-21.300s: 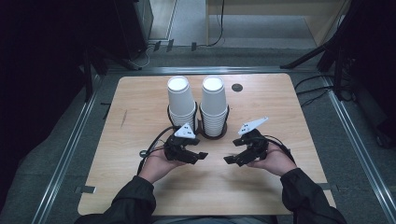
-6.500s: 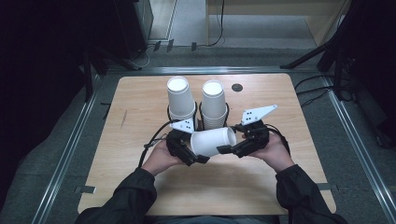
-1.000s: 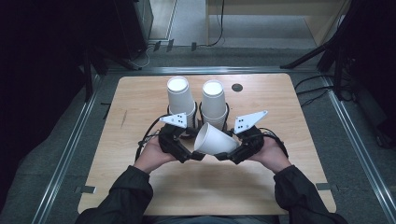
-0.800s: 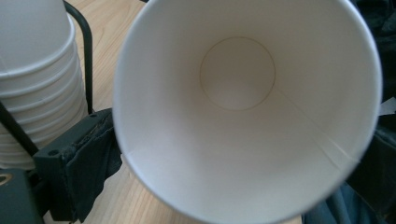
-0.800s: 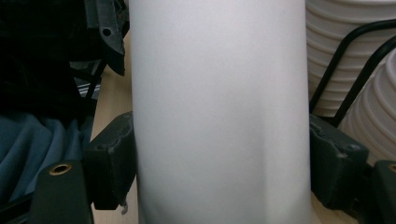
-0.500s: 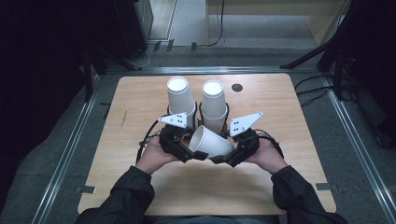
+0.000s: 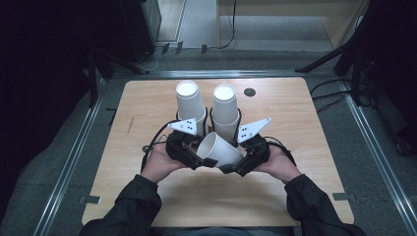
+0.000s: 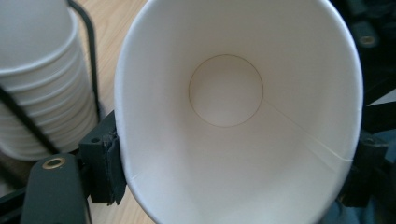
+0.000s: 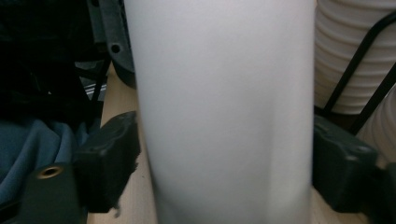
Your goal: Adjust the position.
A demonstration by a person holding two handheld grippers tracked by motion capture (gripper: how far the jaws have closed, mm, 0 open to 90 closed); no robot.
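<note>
Paper cup [image 7: 220, 150] held sideways above desk [image 7: 305, 147], between both grippers. Left gripper [image 8: 224, 186] fingers closing on rim, pads touching. Right gripper [image 9: 219, 154] fingers just opened, gaps beside cup wall. Advice: keep left grip gentle, avoid crushing rim.

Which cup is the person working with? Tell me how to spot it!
Look at the wooden table. Two stacks of white cups stand upside down in wire holders at its middle. Just in front of them, one loose cup lies tilted on its side between the two grippers, its open mouth facing the left gripper.
</note>
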